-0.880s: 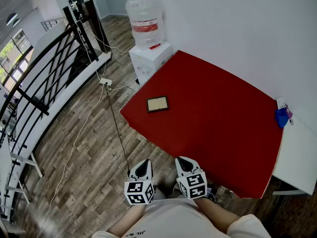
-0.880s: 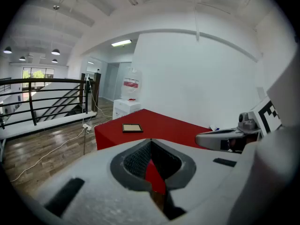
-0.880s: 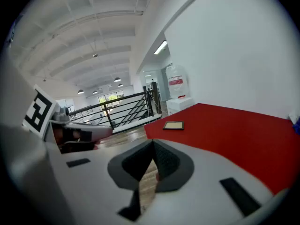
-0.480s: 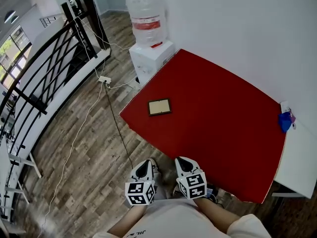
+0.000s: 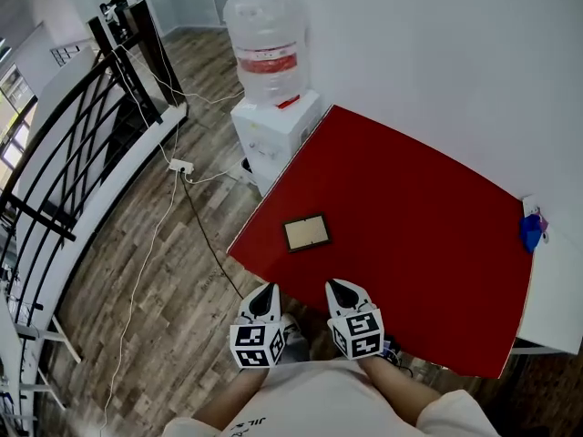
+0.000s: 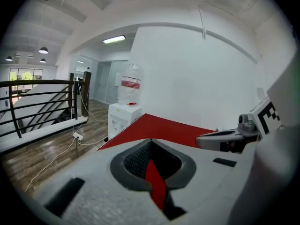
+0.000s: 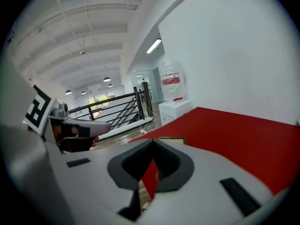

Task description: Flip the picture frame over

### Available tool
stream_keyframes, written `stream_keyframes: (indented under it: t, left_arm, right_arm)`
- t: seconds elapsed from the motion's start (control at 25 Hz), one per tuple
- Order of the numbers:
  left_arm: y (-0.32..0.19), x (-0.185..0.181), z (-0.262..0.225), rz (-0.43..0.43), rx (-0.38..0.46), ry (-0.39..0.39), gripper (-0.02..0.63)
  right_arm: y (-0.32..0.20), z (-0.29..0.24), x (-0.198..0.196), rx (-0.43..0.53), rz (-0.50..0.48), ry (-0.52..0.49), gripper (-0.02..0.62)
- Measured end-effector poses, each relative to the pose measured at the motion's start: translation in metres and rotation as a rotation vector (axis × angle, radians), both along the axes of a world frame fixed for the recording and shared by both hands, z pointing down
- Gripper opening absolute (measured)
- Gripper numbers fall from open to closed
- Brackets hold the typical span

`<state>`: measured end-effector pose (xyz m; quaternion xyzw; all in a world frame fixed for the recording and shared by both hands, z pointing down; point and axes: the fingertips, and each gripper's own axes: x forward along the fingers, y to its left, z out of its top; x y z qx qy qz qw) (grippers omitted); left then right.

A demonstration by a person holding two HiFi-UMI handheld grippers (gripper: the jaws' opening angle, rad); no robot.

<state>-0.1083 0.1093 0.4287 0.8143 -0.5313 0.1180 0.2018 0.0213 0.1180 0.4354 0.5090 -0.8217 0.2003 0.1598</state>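
White left gripper (image 5: 266, 289) beside right gripper (image 5: 340, 287), both nose-down

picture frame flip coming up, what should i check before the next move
1. Picture frame lying flat on the red table, near its corner: ok.
2. Nothing on or against the frame: ok.
3. Left gripper open for a grasp: not ok, shut and empty.
4. Right gripper open for a grasp: not ok, shut and empty.
5. Grippers at the frame: not ok, both hang short of it.
6. Which face is up: cannot tell.
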Motion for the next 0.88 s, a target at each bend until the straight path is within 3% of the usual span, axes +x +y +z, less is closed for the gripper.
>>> stream_keyframes:
  t: [0.48, 0.88]
  left_arm:
    - [-0.063, -0.014, 0.001, 0.050, -0.042, 0.019, 0.006]
    - [-0.094, -0.014, 0.009, -0.032, -0.061, 0.027, 0.006]
  right_arm:
    - [-0.064, -0.009, -0.006, -0.017, 0.086, 0.016, 0.005]
    - [-0.100, -0.002, -0.003, -0.024, 0.029, 0.055, 0.005]
